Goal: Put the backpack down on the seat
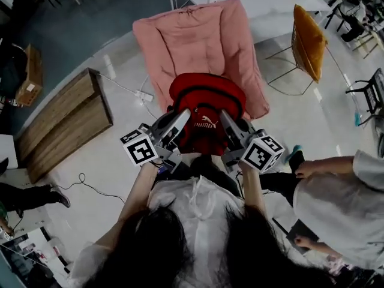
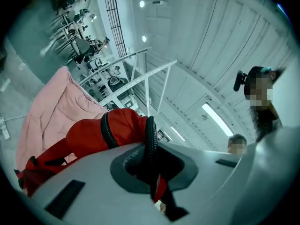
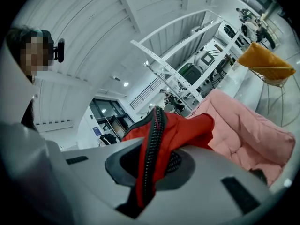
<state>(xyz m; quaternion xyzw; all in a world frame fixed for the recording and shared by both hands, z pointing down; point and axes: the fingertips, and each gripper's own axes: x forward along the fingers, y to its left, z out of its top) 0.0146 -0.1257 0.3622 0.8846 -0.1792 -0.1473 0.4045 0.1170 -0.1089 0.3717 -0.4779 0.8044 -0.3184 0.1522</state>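
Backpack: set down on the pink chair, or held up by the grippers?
Held. The left gripper and right gripper are both shut on the backpack, over the pink chair. Whether its bottom touches it: cannot tell.

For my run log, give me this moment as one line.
left gripper: shut on backpack | right gripper: shut on backpack | backpack: over pink chair seat

White "PUMA" wordmark with cat logo on near face of red backpack (image 1: 204, 98). Black-and-white square code markers on cubes of left gripper (image 1: 180, 122) and right gripper (image 1: 228, 123), no letters. Far blue wall sign (image 3: 97, 131) too small to read.
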